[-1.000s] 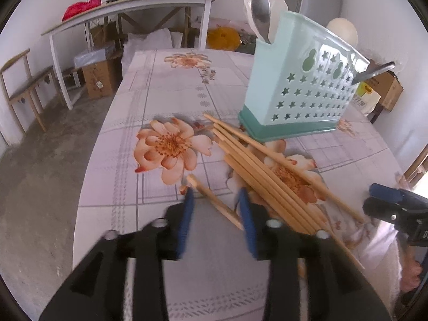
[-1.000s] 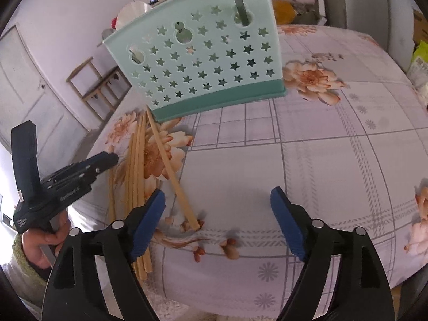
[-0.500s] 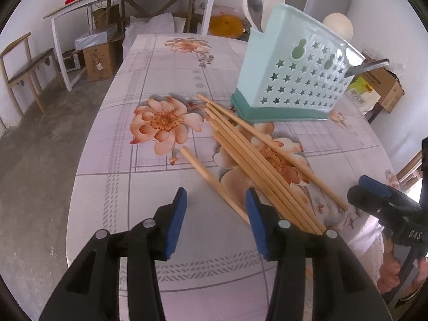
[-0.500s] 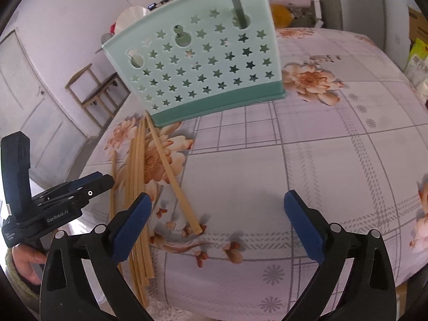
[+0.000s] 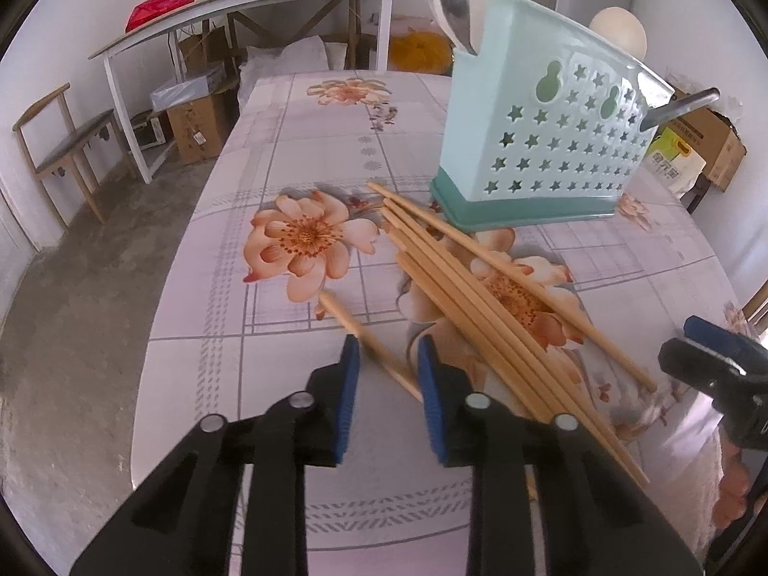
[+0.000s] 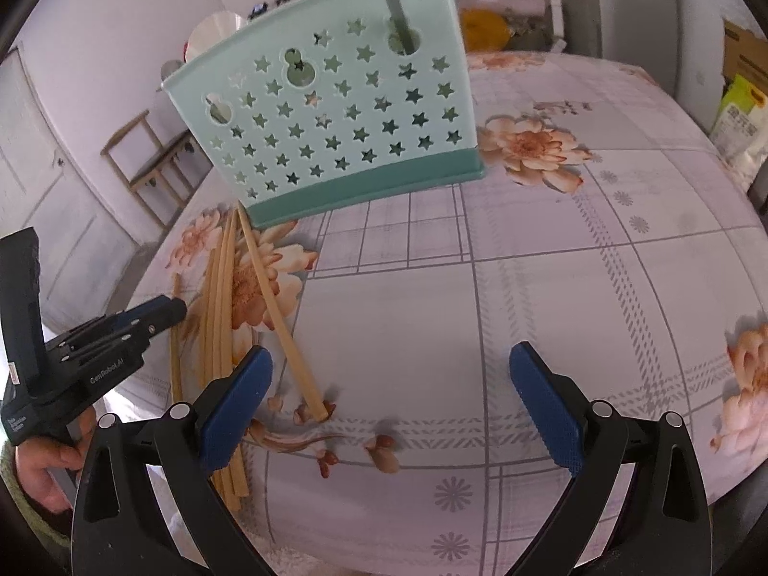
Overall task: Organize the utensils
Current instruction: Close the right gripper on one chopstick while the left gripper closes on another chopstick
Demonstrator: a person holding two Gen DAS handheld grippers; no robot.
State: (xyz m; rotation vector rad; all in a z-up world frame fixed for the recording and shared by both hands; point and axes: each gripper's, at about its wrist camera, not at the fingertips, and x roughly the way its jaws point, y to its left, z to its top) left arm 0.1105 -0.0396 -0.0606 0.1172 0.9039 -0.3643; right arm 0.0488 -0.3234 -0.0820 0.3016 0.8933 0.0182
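Several wooden chopsticks [image 5: 485, 283] lie in a loose bundle on the floral tablecloth in front of a mint utensil holder [image 5: 542, 144] with star holes. One chopstick [image 5: 365, 336] lies apart to the left. My left gripper [image 5: 386, 374] is low over it, partly open, its blue pads on either side of the stick with gaps. In the right wrist view the left gripper [image 6: 158, 312] sits over the bundle [image 6: 218, 297]. My right gripper [image 6: 389, 398] is wide open and empty; one chopstick's end [image 6: 307, 384] lies near its left pad. The holder [image 6: 336, 125] stands behind.
A metal spoon [image 5: 456, 5] and a metal handle [image 5: 681, 108] stick out of the holder. The table edge [image 5: 158, 336] drops off on the left. A chair [image 5: 62, 139], a white side table [image 5: 240, 5] and boxes [image 5: 197, 125] stand beyond it.
My left gripper moved forward and down so the lone chopstick now lies between its pads, and its jaws narrowed. My right gripper opened a little wider and stayed in place.
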